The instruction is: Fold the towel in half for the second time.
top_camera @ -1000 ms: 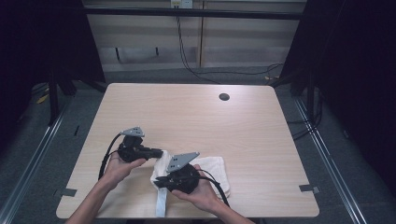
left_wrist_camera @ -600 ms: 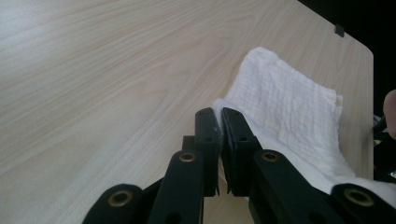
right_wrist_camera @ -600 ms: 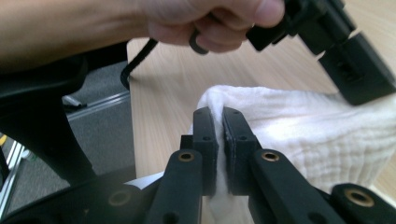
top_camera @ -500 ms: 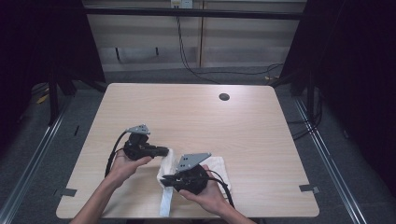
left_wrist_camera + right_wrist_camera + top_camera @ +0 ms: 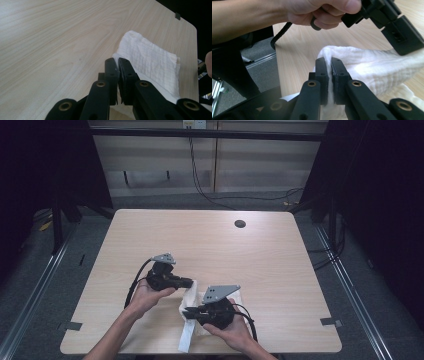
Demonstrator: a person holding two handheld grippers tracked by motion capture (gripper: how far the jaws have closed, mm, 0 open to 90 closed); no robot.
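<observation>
— Cloth (image 5: 192,307) is half hidden in the high view: the right gripper (image 5: 189,311) and the hand (image 5: 231,330) that carries it cover much of it, so its full outline is hard to make out. What can you tell of it from closer in?

— In the right gripper view the right gripper (image 5: 328,61) has its jaws pressed together on a raised fold of the white cloth (image 5: 362,65), which bulges up just above and to either side of the tips. The lower part of the cloth is cut off by the bottom edge there.

— And the other one?

— The left gripper (image 5: 118,62) is likewise clamped, a thin edge of cloth (image 5: 150,57) caught between its tips; the rest spreads away ahead and to that gripper's right on the table (image 5: 50,37). From above, the left gripper (image 5: 189,282) points toward the right one, the cloth between and under them. A narrow strip of it hangs off the table (image 5: 210,245) edge below the right gripper.

— The left hand (image 5: 322,12)?

— Blurred, just above the right gripper's jaws.
</observation>
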